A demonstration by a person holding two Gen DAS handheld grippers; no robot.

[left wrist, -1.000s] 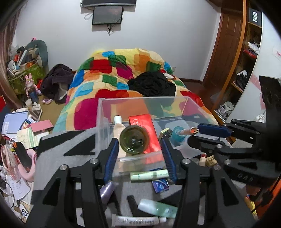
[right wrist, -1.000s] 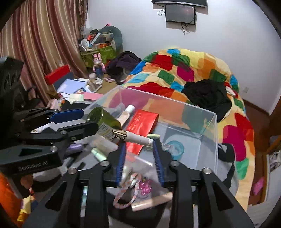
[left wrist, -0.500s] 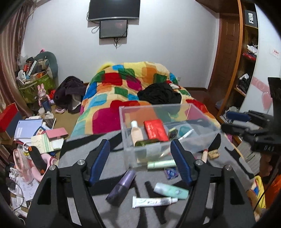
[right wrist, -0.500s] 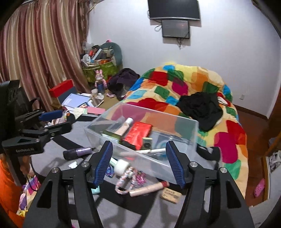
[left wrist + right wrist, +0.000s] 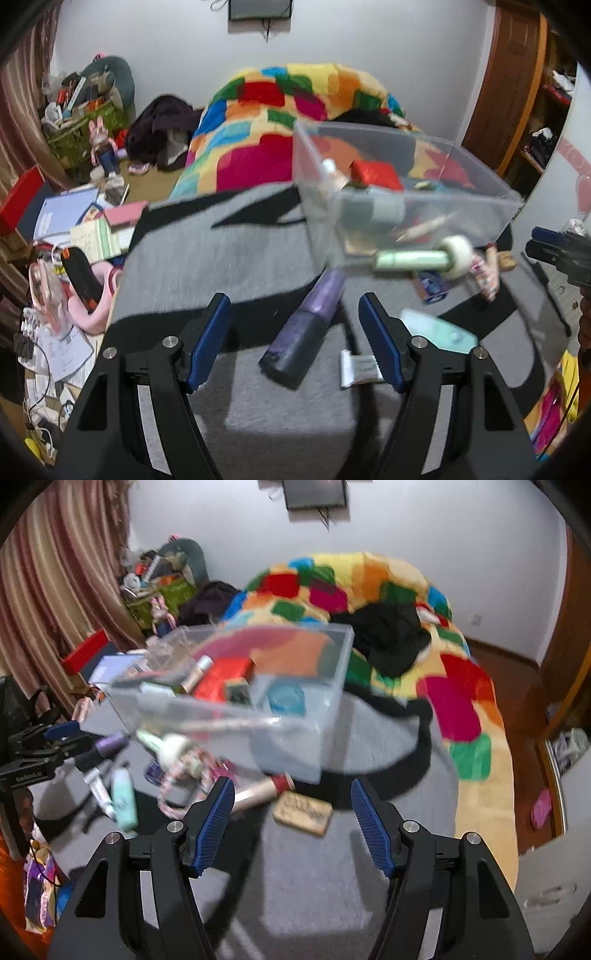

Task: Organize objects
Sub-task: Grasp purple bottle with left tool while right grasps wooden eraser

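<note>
Patchwork quilt (image 5: 295, 110) in red, yellow, blue and green: covered the bed beyond the work area, with dark clothing heaped on it.

Grey-and-black blanket (image 5: 221, 258): lay spread under both tools and bore the loose clutter.

Clear plastic bin (image 5: 461, 221): stood on the far part of the blanket, upright and open-topped; held a red box (image 5: 225, 679) and several blurred bottles and tubes.

Left gripper (image 5: 293, 306): pointed steeply down at the blanket; jaws had just been opening and stood fairly wide, gripping nothing.

Right gripper (image 5: 291, 794): likewise tilted down, near the bin's front corner; jaws had just been opening, stood wide and held nothing.

Purple bottle (image 5: 306, 332): lay on its side on the blanket in front of the bin, framed between the left pads but touched by neither.

Mint tube (image 5: 439, 332): lay flat just beside the left gripper's right finger.

Tan bar (image 5: 303, 812): lay on the blanket just in front of the bin, seen between the right pads, apart from both.

Green tube (image 5: 410, 260): lay against the bin's front wall, end-on to a white tape roll (image 5: 456, 254).
</note>
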